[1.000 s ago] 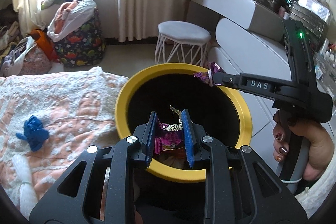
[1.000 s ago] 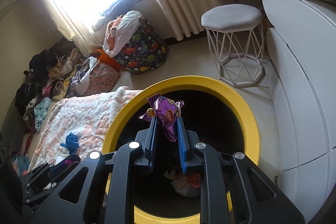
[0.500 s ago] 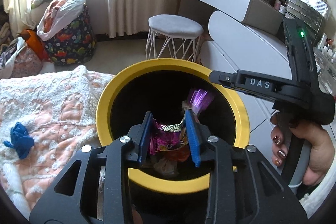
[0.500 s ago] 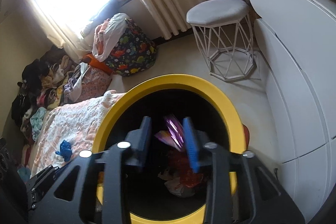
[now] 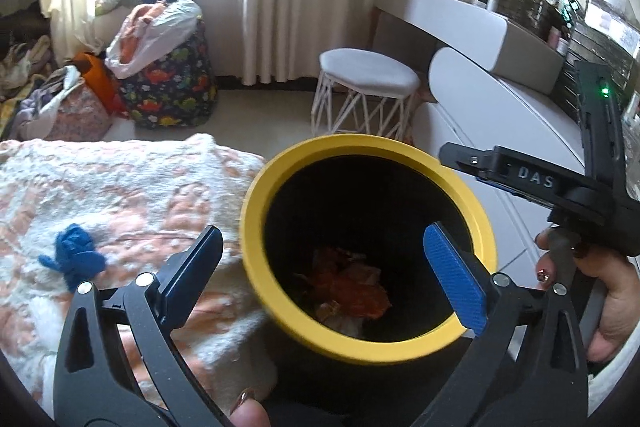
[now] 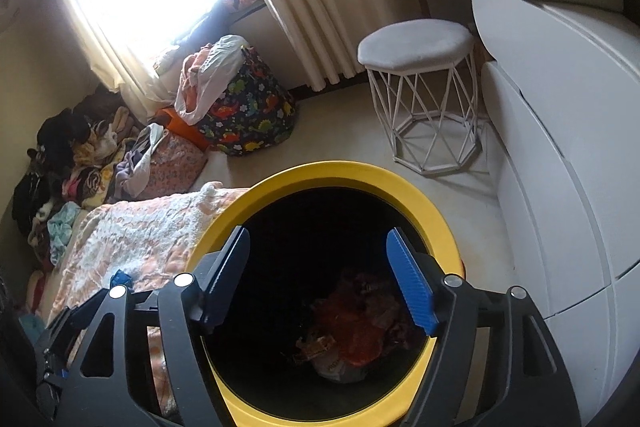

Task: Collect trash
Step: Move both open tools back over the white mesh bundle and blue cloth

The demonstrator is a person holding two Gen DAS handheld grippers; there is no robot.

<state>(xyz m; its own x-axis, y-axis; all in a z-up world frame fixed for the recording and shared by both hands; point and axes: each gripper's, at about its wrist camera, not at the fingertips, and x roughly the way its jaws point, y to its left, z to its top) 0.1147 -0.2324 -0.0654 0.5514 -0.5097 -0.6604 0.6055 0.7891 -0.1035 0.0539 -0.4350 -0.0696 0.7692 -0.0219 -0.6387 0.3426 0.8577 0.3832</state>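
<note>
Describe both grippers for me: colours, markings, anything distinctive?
Both are black handheld frames with silver pivot bolts and ribbed blue pads on the fingers. The right gripper bears white "DAS" lettering and a green light. Dark glittery nail polish is worn.

The bin [image 6: 420, 203] mouth gapes unobstructed; bed [image 5: 120, 187] crowds one side, cabinet [image 6: 560, 187] the other.

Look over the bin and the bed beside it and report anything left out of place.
One stray: a crumpled blue scrap lies on the pink-and-white blanket, outside the yellow-rimmed bin. The wrappers lie at the bin's bottom; nothing hangs over its rim. Both tools stand open and empty above it.
</note>
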